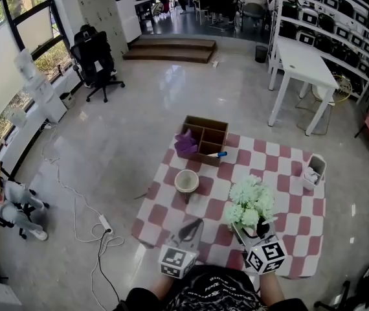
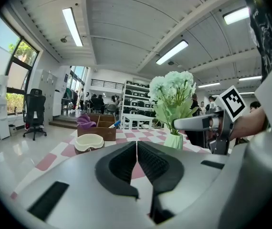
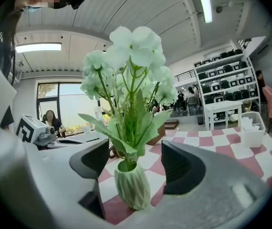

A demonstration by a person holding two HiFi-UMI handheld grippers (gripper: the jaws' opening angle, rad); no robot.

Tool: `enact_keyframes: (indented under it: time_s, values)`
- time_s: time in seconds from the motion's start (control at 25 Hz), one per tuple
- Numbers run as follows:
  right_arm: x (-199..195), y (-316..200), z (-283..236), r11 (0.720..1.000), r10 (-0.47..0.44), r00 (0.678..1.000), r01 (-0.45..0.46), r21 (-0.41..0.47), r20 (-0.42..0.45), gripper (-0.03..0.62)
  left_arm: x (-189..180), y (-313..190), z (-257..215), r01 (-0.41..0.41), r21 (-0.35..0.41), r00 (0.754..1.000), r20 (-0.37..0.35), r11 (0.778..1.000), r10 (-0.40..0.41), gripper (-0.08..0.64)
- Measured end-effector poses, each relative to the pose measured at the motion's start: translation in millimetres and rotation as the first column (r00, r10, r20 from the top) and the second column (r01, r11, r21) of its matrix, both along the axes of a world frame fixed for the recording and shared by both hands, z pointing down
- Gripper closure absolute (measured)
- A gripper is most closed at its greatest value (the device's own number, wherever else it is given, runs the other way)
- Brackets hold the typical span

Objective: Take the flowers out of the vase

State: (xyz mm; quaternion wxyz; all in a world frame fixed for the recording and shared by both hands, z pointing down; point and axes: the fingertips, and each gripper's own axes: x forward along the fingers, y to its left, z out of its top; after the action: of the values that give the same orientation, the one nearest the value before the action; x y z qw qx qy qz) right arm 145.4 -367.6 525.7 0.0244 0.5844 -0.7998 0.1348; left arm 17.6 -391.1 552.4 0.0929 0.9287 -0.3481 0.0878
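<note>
White flowers [image 1: 250, 199] with green leaves stand in a pale green ribbed vase [image 3: 132, 185] on the red-and-white checked table [image 1: 288, 193]. My right gripper [image 1: 252, 230] is open, and in the right gripper view [image 3: 135, 152] its jaws stand on either side of the stems just above the vase mouth, not touching them. The blooms [image 3: 131, 51] rise above the jaws. My left gripper [image 1: 194, 225] is shut with nothing in it [image 2: 136, 151], left of the vase [image 2: 174, 140] and apart from it. The flowers [image 2: 173, 89] and my right gripper also show in the left gripper view.
A cream bowl [image 1: 186, 181] sits left of the flowers. Behind it stands a wooden compartment box [image 1: 205, 135] with a purple cloth [image 1: 186, 143] and a blue marker [image 1: 217, 154]. A white container [image 1: 314, 172] stands at the table's far right edge.
</note>
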Motion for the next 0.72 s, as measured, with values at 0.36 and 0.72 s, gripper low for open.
enact_keyframes:
  time_s: [0.36, 0.72]
  values:
    - [-9, -23, -1, 0.999, -0.019, 1.000, 0.020, 0.025, -0.022, 0.262, -15, -6, 8, 0.020, -0.014, 1.000, 0.006, 1.000, -0.020, 0.545]
    - [-8, -23, -14, 0.995, 0.018, 0.999, -0.015, 0.100, -0.036, 0.392, -31, -8, 13, 0.047, -0.023, 0.999, 0.013, 0.999, -0.047, 0.545]
